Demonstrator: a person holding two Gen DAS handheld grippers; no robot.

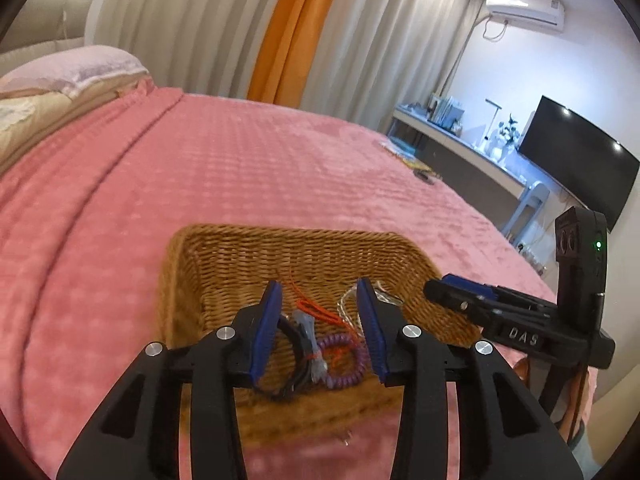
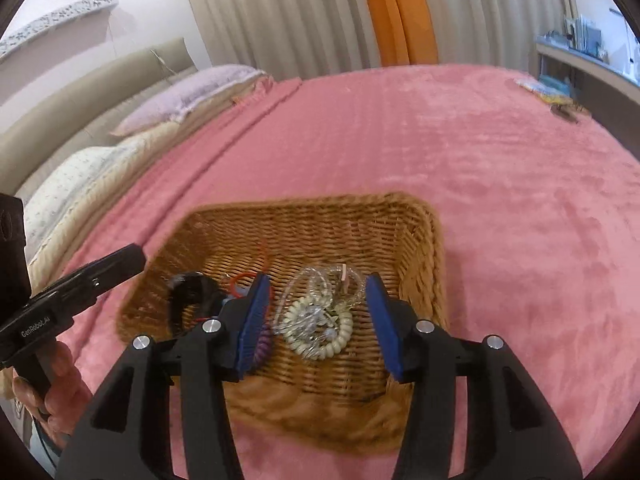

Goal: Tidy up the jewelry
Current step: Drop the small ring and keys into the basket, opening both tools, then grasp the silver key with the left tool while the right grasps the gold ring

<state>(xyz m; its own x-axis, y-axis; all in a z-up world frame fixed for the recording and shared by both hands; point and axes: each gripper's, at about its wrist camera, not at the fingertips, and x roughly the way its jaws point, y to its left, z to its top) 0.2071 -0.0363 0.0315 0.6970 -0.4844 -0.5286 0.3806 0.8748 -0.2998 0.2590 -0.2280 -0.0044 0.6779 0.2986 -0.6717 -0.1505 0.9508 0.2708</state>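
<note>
1. In my left wrist view, the wicker basket (image 1: 224, 264) sits lower centre on the pink bed (image 1: 240, 168); my left gripper (image 1: 320, 328) hangs over it, fingers apart, empty.
2. Left to right below: black band (image 1: 294, 364), purple coil tie (image 1: 352, 364). Both look light and springy; I'd pinch the coil's rim.
3. My right gripper (image 2: 318, 324), fingers apart, brackets the cream coil tie (image 2: 320, 340), tangled with thin clear strands (image 2: 316, 280) that look snaggy.

Tan woven basket (image 2: 416, 240), pink blanket (image 2: 500, 168)
</note>
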